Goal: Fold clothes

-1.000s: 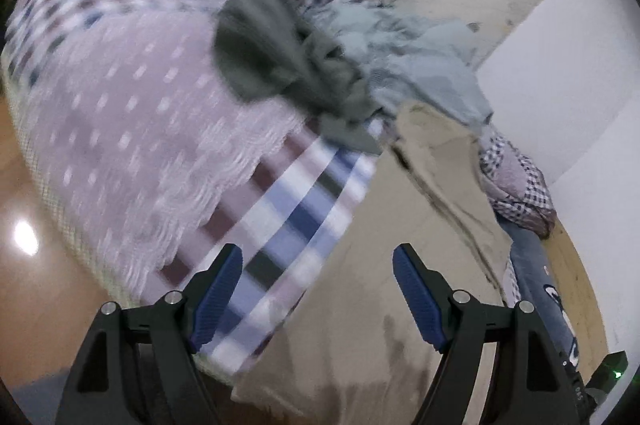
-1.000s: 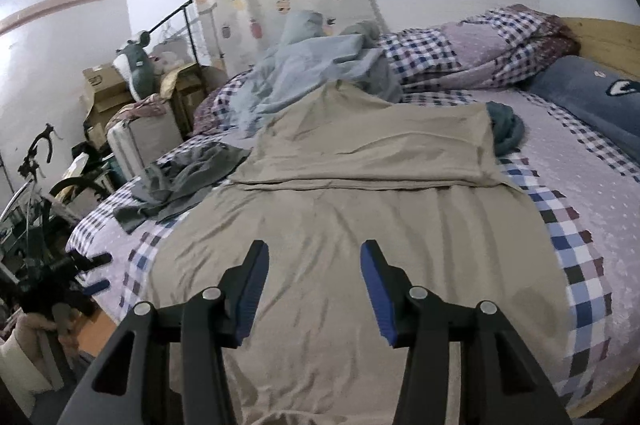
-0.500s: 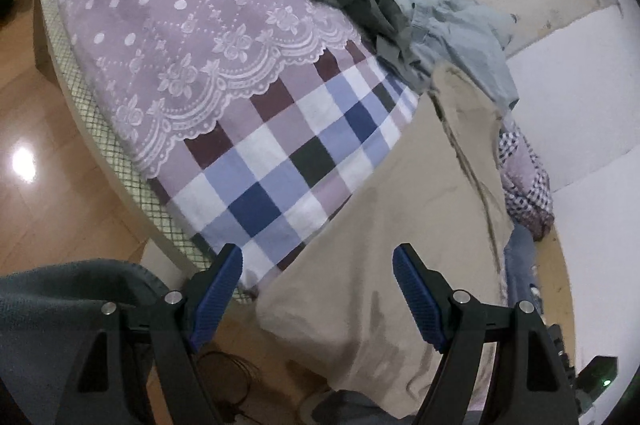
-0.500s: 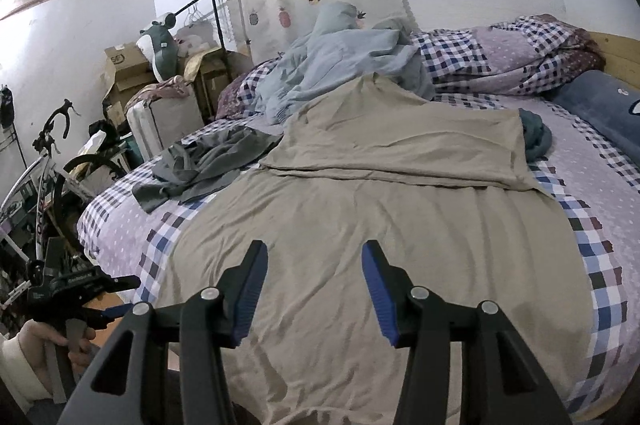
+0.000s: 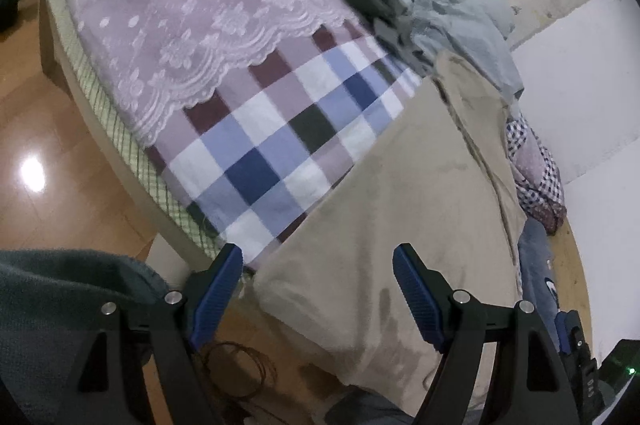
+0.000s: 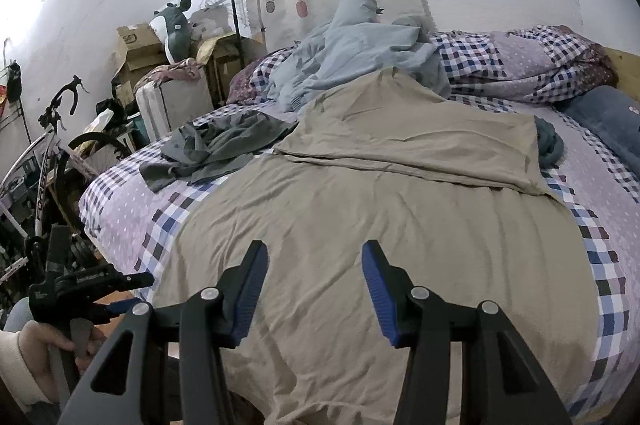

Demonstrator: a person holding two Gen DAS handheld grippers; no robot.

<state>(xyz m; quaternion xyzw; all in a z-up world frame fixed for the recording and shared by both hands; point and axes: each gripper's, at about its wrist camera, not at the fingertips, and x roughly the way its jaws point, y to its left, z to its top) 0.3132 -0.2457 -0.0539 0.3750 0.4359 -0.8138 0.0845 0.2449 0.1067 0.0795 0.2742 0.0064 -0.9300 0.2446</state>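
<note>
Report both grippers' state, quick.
Left gripper: open, holding nothing, at the near corner of the beige garment.
Right gripper: open, holding nothing, over the same garment.

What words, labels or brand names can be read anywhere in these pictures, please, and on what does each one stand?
"FOREVER", partly readable: white bicycle frame beside the bed.
White lettering on the black handheld left gripper: too small to read.
Printed mark on the brown cardboard box: too blurred to read.
White motif on the dark blue pillow: no legible letters.
Left wrist view: none.
</note>
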